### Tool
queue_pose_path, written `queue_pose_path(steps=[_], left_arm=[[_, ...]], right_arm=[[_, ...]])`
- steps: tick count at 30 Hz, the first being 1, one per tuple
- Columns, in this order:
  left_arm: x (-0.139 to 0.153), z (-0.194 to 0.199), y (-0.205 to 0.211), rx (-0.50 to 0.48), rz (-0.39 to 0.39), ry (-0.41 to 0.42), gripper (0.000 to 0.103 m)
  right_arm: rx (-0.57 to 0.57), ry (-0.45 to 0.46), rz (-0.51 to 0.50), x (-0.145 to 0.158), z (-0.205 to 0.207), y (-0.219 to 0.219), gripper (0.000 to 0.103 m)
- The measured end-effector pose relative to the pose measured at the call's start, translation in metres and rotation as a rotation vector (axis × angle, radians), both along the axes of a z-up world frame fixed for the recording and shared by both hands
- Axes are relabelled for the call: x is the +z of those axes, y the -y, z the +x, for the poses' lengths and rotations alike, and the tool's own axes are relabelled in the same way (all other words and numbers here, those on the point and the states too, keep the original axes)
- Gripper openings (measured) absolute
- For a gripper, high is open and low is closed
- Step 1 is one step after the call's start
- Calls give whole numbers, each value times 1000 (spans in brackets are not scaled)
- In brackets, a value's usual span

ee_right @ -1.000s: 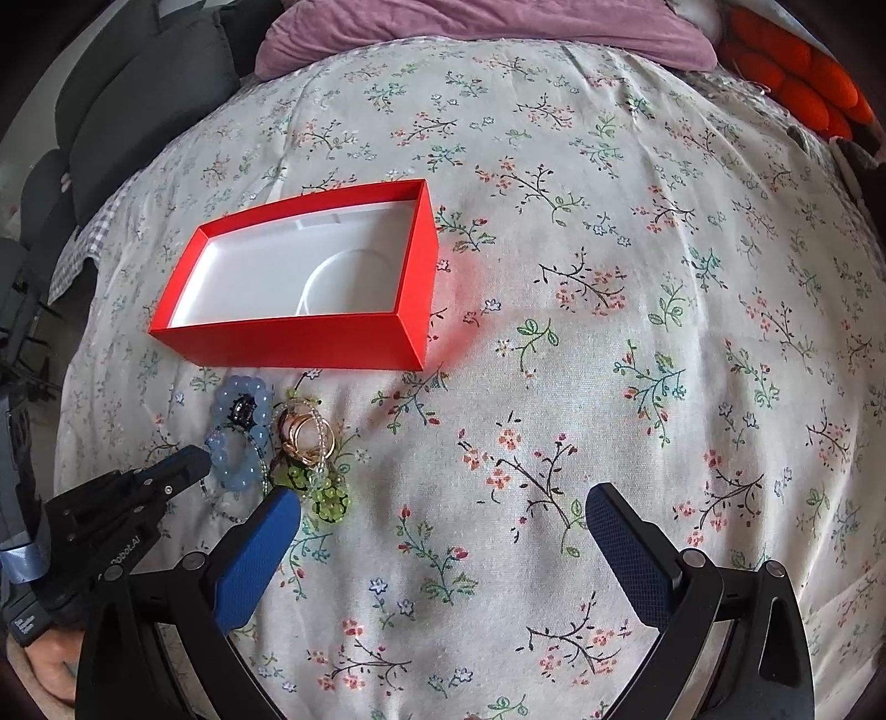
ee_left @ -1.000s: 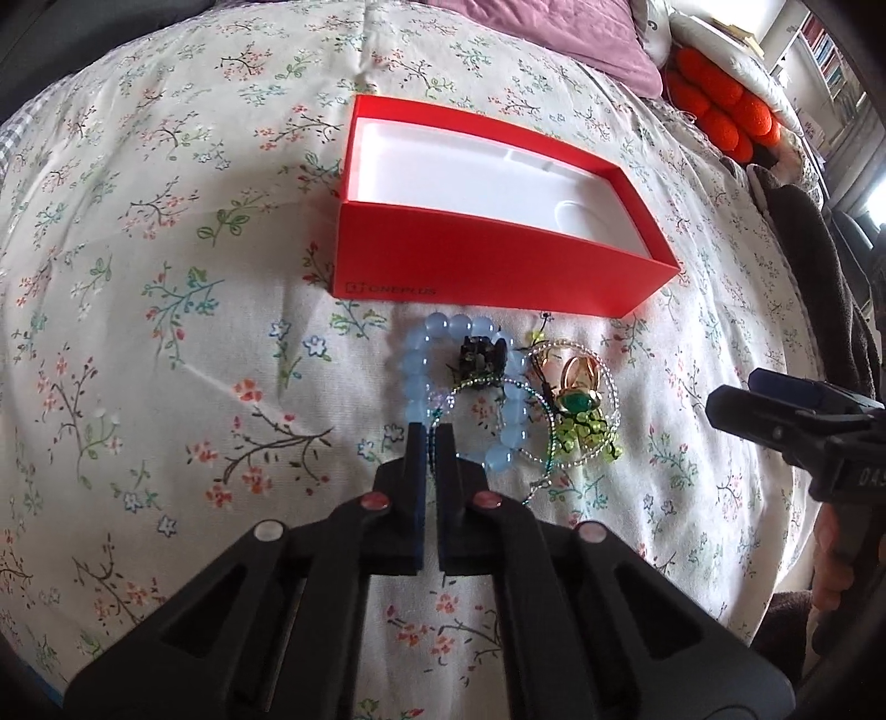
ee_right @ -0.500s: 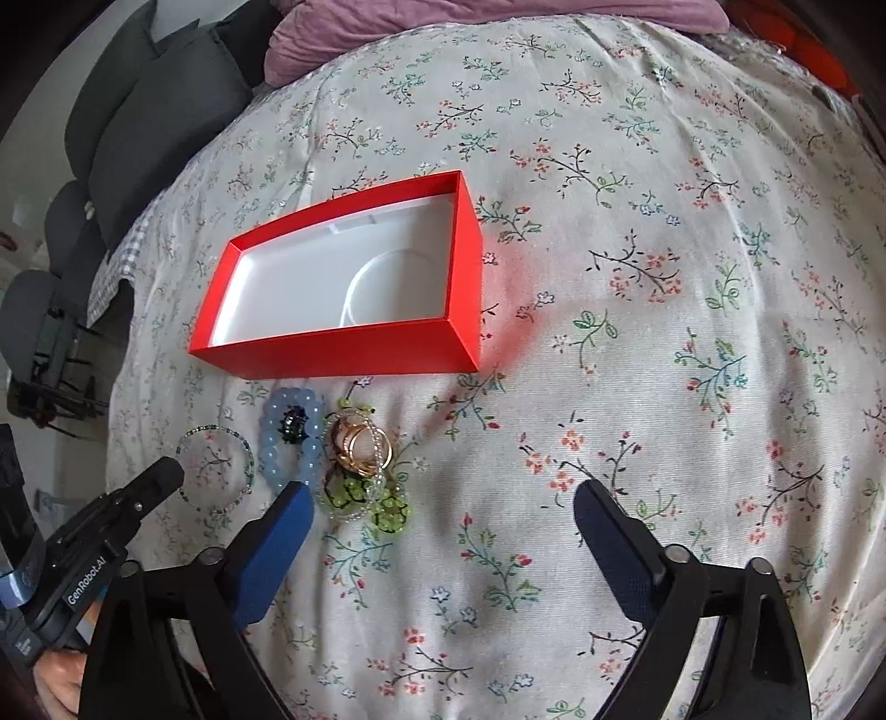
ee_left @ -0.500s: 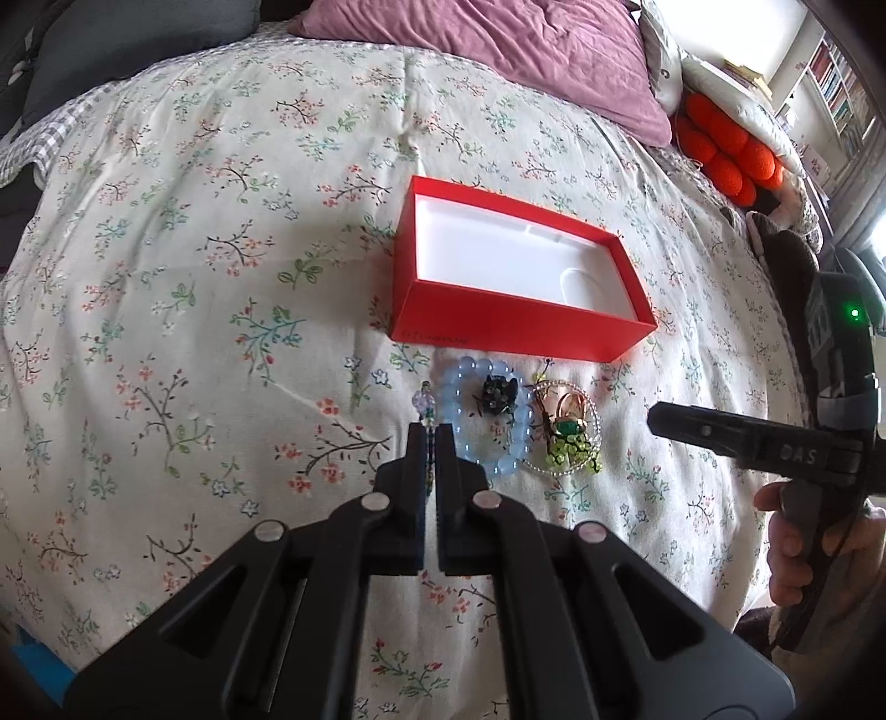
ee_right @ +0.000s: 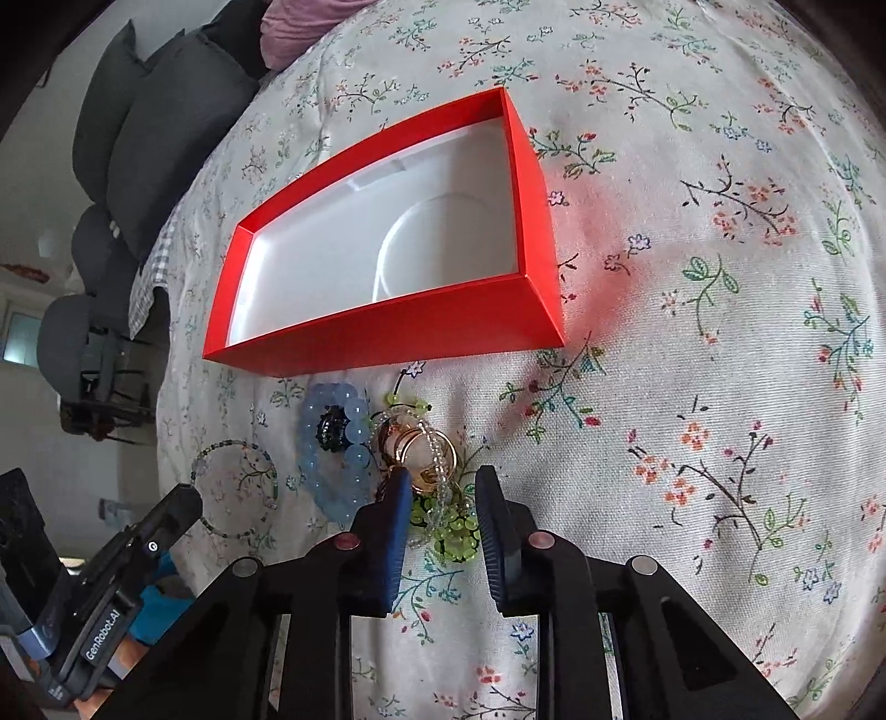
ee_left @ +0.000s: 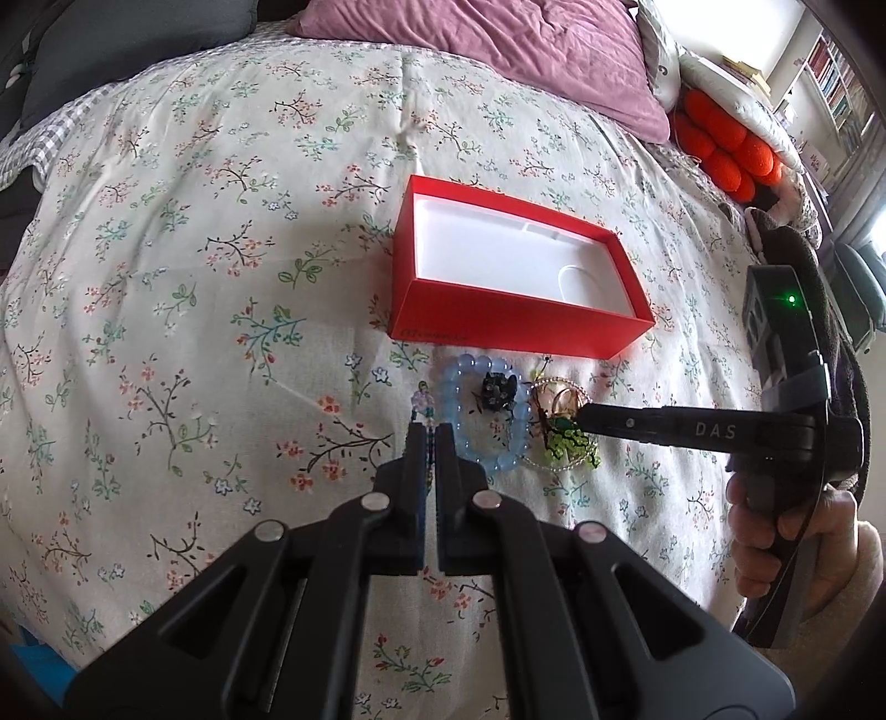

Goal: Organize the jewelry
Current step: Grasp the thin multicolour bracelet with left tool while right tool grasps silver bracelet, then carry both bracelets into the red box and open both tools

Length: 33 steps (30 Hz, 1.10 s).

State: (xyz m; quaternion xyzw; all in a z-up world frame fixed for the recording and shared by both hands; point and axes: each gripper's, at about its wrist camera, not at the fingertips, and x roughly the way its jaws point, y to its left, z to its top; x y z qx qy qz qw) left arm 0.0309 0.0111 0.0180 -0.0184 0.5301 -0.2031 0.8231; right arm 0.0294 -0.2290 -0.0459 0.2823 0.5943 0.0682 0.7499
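An open red box [ee_left: 515, 338] [ee_right: 387, 332] with a white inside lies on the floral bedspread. In front of it sits a pale blue bead bracelet [ee_left: 459, 387] [ee_right: 354, 454] around a small black piece [ee_left: 498, 390] [ee_right: 332, 429]. Beside that lie gold rings [ee_right: 421, 454] and green beads [ee_left: 565, 443] [ee_right: 454, 531]. My left gripper [ee_left: 431, 429] [ee_right: 185, 498] is shut on a thin beaded bracelet [ee_left: 423, 401] [ee_right: 235, 443], which hangs above the cloth. My right gripper [ee_right: 443, 493] [ee_left: 584, 415] is closing its jaws astride the ring and green-bead cluster, with gaps still beside the pads.
A purple pillow [ee_left: 498, 44] and an orange cushion [ee_left: 720, 149] lie at the bed's far end. Dark grey cushions [ee_right: 166, 111] stand off the left side. A person's hand [ee_left: 775, 531] holds the right gripper's handle.
My right gripper dropped onto the ring and green-bead cluster and its jaws narrowed from wide apart. My left gripper rose with the thin bracelet, then held still.
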Motion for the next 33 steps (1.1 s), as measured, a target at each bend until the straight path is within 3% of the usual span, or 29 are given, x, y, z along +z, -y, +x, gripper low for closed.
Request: queue_pose_path(steps=[4, 16, 24, 30, 33], left_arm=[[1, 0, 0, 0, -1, 3, 3], [26, -4, -7, 13, -43, 50, 3], [52, 8, 9, -2, -84, 90, 3], [67, 42, 39, -27, -178, 75, 3], [64, 59, 52, -32, -269, 57, 3]], right_arm=[[14, 12, 45, -2, 3, -7, 7], [32, 148, 28, 49, -17, -12, 6], [24, 282, 20, 93, -23, -2, 6], [-34, 364, 30, 111, -6, 15, 6], [-61, 374, 35, 112, 4, 25, 6]])
